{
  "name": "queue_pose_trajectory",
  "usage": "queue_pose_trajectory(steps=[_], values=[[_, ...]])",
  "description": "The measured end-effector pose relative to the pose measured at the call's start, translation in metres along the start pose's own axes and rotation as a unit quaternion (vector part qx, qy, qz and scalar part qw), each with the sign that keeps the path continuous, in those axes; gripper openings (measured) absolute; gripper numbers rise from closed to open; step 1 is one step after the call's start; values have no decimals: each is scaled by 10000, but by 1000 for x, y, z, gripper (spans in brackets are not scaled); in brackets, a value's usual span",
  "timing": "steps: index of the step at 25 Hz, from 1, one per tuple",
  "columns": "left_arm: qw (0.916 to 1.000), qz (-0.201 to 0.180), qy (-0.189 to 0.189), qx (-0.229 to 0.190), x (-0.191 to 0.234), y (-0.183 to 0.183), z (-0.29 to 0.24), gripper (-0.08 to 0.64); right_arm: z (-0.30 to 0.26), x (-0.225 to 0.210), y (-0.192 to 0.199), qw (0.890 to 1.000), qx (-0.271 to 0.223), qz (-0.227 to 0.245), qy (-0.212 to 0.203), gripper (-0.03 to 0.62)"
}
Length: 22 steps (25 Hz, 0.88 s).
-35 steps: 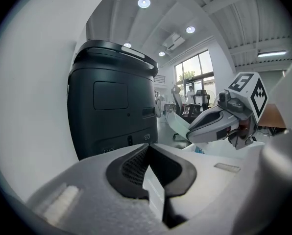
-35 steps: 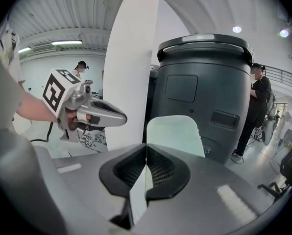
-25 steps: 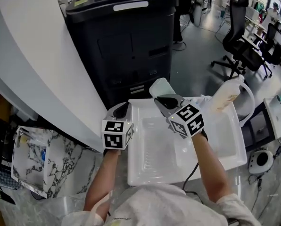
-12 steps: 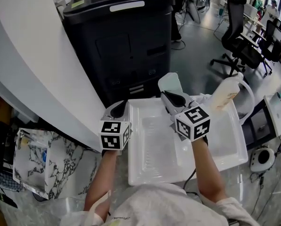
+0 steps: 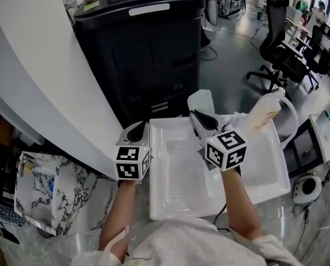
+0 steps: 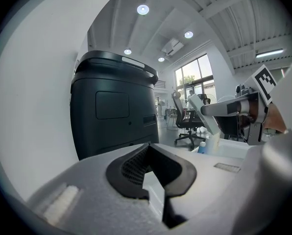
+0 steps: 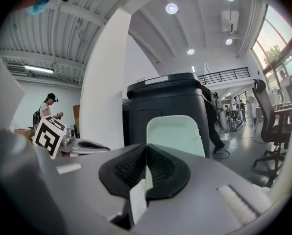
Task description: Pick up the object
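My right gripper (image 5: 202,118) is shut on a thin, pale green flat piece with rounded corners (image 5: 201,101). It holds the piece upright over the far edge of the white tray (image 5: 170,195). In the right gripper view the piece (image 7: 175,133) rises straight out of the closed jaws of my right gripper (image 7: 146,166). My left gripper (image 5: 136,131) hovers at the tray's left rim, shut with nothing in it. The left gripper view shows its pads (image 6: 136,164) meeting, with the right gripper (image 6: 234,107) and the pale piece (image 6: 205,115) off to the right.
A tall black machine (image 5: 143,43) stands just behind the tray. A white bottle (image 5: 266,110) leans at the tray's far right corner. A white wall panel (image 5: 37,76) runs along the left. Office chairs (image 5: 287,49) stand on the floor beyond.
The right gripper has carried the pale piece a little to the right. The left gripper has drifted slightly nearer to me.
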<state>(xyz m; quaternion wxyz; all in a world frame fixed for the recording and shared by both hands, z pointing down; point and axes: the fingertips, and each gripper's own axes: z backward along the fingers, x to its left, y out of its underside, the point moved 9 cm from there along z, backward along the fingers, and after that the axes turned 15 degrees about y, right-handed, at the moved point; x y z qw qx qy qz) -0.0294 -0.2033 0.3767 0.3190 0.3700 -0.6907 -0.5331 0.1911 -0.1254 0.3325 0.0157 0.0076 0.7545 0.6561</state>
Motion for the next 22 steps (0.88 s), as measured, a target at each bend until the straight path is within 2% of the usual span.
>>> queue_pose_trajectory(steps=[22], values=[[10000,15,-68,-29,2,-2,6,5,1,5,6,10000,45,-40,-57,9]])
